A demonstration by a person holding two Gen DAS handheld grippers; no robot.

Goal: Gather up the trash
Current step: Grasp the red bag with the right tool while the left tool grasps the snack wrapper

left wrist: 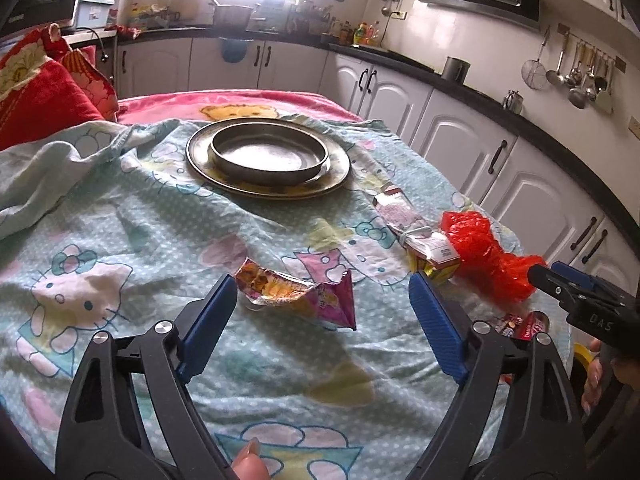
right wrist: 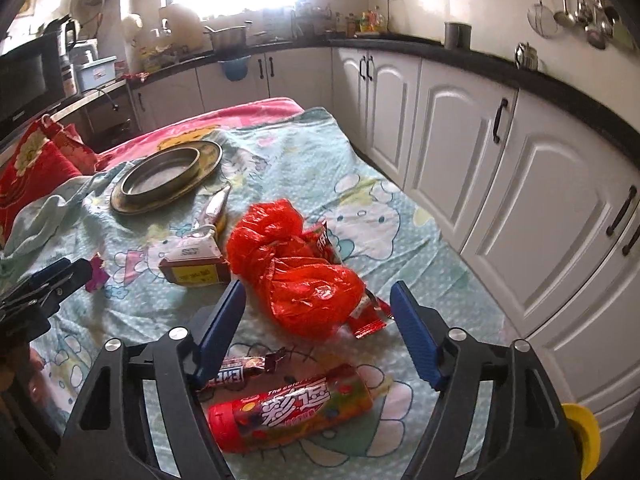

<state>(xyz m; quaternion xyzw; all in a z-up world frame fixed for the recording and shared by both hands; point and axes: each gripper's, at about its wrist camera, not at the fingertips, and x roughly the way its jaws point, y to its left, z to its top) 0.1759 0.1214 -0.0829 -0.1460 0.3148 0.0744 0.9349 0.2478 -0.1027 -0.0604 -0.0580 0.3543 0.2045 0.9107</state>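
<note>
Left claw (left wrist: 322,300), parted and empty, is poised over the crumpled pink foil wrapper (left wrist: 304,294) on the cartoon-printed cloth-covered counter (left wrist: 120,216); right claw (right wrist: 318,312), likewise empty, over the crinkled red plastic bag (right wrist: 304,276); thin foil may be missed and cloth pinched instead.

A pale mint cotton sheet (left wrist: 168,240) with white polka dots and pink-and-white cartoon cat prints covers the bed. Near its far edge sits a dull grey round metal pan (left wrist: 269,157) on a tarnished brass-toned plate (left wrist: 200,160). A crumpled bright red plastic bag (right wrist: 304,276) lies by the right edge, beside a pink-and-yellow torn foil wrapper (left wrist: 304,296) and a red candy tube (right wrist: 288,412) with white lettering. Both grippers have blue pads on black frames.
</note>
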